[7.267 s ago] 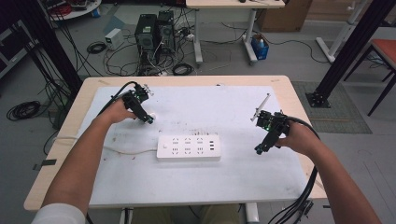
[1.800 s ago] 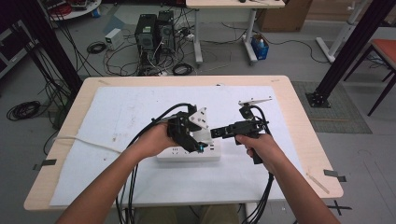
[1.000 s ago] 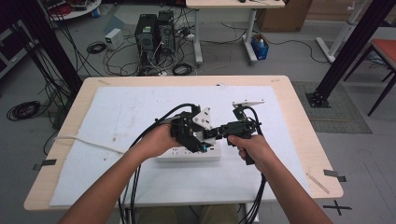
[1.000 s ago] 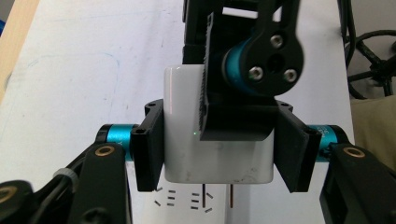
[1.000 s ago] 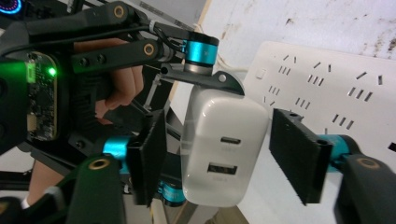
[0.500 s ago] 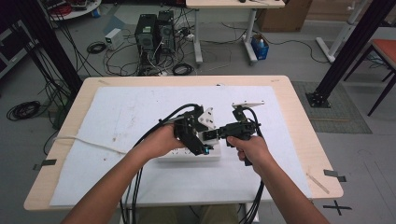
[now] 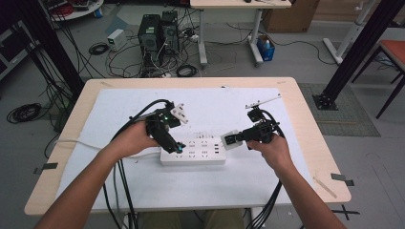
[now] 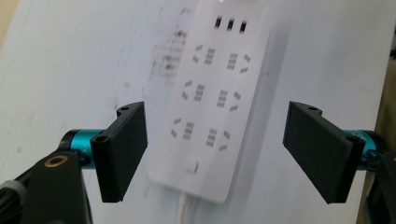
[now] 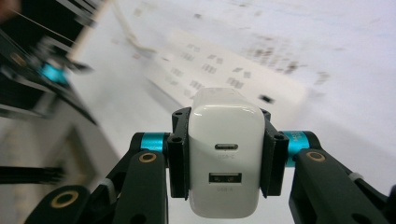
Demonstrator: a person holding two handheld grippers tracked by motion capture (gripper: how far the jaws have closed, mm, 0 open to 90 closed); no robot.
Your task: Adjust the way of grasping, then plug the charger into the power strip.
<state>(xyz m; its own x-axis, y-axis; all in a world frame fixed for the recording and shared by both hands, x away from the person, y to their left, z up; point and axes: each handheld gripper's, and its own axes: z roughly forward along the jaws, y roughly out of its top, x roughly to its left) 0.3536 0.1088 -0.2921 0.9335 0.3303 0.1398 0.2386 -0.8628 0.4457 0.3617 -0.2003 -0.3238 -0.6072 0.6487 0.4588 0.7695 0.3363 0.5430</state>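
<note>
White plastic fills the right gripper (image 9: 225, 163): a charger (image 9: 225, 161) clamped between its jaws, its two USB ports facing the right gripper view's camera. From the high view the charger (image 7: 231, 139) sits just off the right end of the power strip (image 7: 193, 151), close beside it; whether the two touch cannot be told. The strip lies across the middle of the white-covered surface (image 7: 224, 109), its cord running off to the left.

The left gripper (image 7: 173, 143) hovers over the strip's left end with its jaws spread wide and nothing between them. In the left gripper view the strip (image 8: 210, 100) lies below the open jaws, and the round button at its cord end shows between them.

Compared with half a second ago, the right gripper has swung away to the right: then it was close against the left gripper above the strip, now the two are clearly apart, with most of the strip's length between them. The left gripper has shifted left and slightly nearer, from the strip's middle toward its left end. The strip itself has not moved. Seven seconds back, both grippers stood far apart at the sides of the surface, and the right one held no charger.
</note>
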